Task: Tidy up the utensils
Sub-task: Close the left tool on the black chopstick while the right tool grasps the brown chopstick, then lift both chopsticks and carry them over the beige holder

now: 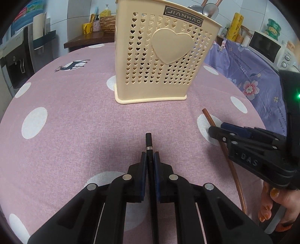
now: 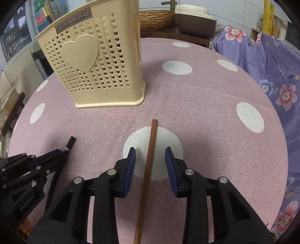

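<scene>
A cream plastic utensil holder point(image 1: 159, 56) with heart holes stands on the pink dotted tablecloth point(image 1: 75, 112); it also shows in the right wrist view point(image 2: 97, 71). Metal spoons point(image 1: 210, 9) and brown sticks poke from its top. My left gripper point(image 1: 150, 159) is shut on a black chopstick point(image 1: 149, 142) with a silver band, low over the cloth. My right gripper point(image 2: 150, 155) is open, its jaws on either side of a brown wooden chopstick point(image 2: 150, 159) that lies on the cloth. The right gripper also shows in the left wrist view point(image 1: 219, 131), over that chopstick point(image 1: 211, 122).
A purple flowered cloth point(image 1: 243, 75) covers something to the right of the table. A microwave point(image 1: 268, 47), bottles and baskets stand behind. A dark cabinet point(image 1: 18, 62) is at the left. My left gripper shows at the left edge of the right wrist view point(image 2: 61, 152).
</scene>
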Motion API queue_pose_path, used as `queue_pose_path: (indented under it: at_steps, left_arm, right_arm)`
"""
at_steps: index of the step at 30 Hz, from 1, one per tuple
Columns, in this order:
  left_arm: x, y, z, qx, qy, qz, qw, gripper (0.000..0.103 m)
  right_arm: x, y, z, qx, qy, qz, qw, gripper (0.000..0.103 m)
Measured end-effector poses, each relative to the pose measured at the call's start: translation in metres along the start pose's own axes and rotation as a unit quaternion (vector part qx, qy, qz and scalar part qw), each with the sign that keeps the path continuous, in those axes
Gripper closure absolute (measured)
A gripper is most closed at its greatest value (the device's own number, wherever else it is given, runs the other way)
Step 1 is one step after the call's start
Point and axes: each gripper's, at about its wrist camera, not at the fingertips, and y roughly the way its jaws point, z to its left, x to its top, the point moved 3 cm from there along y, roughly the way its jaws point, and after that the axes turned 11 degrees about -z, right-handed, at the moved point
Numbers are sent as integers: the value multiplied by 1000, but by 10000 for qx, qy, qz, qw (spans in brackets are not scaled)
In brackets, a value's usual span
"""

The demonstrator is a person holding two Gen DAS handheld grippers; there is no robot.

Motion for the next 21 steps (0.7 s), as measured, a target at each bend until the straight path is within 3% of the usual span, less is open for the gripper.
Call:
queue_pose_path:
  at_steps: [5, 10, 21]
  left_arm:
    - [2, 1, 2, -47, -55, -3, 10000, 94]
    - [2, 1, 2, -42, -38, -15, 10000, 94]
    - [5, -2, 5, -34, -152, -135, 9998, 95]
  right_arm:
    - [4, 5, 5, -122, -154, -19, 9998, 77]
    - [7, 7, 3, -130, -142, -67, 9998, 94]
    - [11, -6, 0, 197, 53, -301, 9993, 95]
